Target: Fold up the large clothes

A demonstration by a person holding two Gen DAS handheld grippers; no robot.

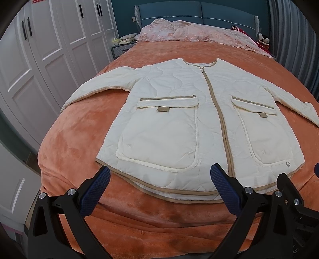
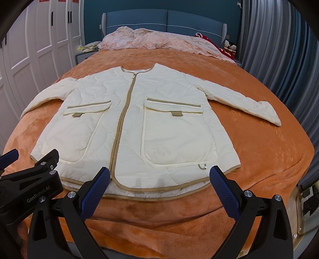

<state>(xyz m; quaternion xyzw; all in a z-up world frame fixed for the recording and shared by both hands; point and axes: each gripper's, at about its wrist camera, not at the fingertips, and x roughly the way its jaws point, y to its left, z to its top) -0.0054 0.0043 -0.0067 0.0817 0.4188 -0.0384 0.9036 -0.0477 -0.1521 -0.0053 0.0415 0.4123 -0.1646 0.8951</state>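
Left wrist view. Nearest the lens: left gripper [image 1: 160,175], blue-padded fingers spread wide, nothing between them, hovering just short of the hem of the jacket [image 1: 191,123]. The right gripper [image 1: 295,201] shows at the lower right edge as black frame only. The jacket is cream, quilted, zipped shut, lying flat and front-up on an orange bedspread [image 1: 79,135]; collar toward the headboard, hem toward the camera, both sleeves out to the sides. Two flap pockets with tan trim. Room: white wardrobe doors [image 1: 45,49] along the left, blue headboard [image 1: 199,12] at the far end, crumpled pink bedding [image 1: 189,31] at the head of the bed, grey curtain [image 1: 295,39] on the right.

Right wrist view. Nearest: right gripper [image 2: 159,175], fingers likewise spread and empty, above the jacket's [image 2: 139,123] hem right of the zip. The left gripper's [image 2: 26,179] black body sits at lower left, over the hem corner. Same orange bedspread [image 2: 259,149], wardrobe doors [image 2: 39,39] left, headboard [image 2: 165,20], pink bedding [image 2: 159,39], curtain [image 2: 279,49]. Small soft toys [image 2: 230,46] stand beside the headboard's right end.
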